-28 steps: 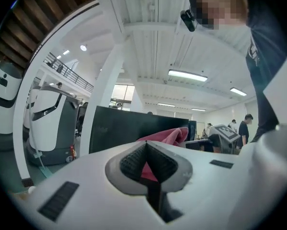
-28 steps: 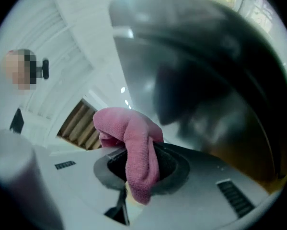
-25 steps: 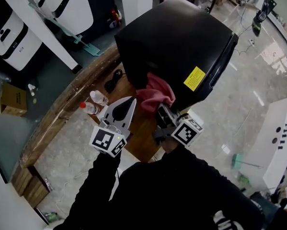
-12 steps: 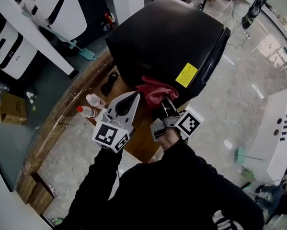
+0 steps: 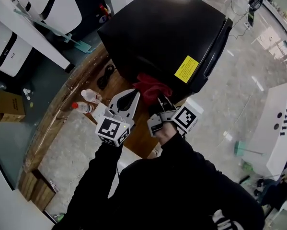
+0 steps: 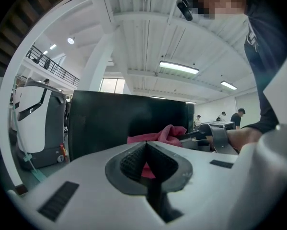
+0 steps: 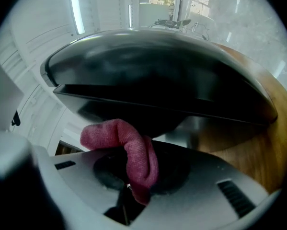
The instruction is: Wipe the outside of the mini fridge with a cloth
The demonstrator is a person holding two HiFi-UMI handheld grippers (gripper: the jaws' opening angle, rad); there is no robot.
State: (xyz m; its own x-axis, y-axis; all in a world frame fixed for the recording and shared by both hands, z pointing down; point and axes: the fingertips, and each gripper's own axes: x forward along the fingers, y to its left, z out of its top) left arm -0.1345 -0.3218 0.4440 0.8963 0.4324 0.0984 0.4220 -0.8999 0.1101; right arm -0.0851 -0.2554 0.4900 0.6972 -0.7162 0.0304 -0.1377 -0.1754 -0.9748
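The black mini fridge (image 5: 167, 37) stands on a round wooden table (image 5: 86, 87), with a yellow label (image 5: 186, 69) on its near side. A red cloth (image 5: 152, 85) is bunched against the fridge's lower near wall, and my right gripper (image 5: 161, 102) is shut on it. In the right gripper view the cloth (image 7: 133, 152) folds over the jaws under the fridge (image 7: 153, 75). My left gripper (image 5: 131, 98) hangs just left of the cloth, jaws shut and empty. The left gripper view shows the fridge (image 6: 129, 119) and cloth (image 6: 160, 134) ahead.
Two small bottles (image 5: 88, 96) and a black cable (image 5: 105, 76) lie on the table left of the fridge. A white machine (image 5: 18, 28) stands beyond the table edge at the left. A white cabinet (image 5: 277, 123) stands on the floor at the right.
The right gripper has slid the red cloth along the fridge's lower near wall toward the left, away from the yellow label. The left gripper has kept close beside it.
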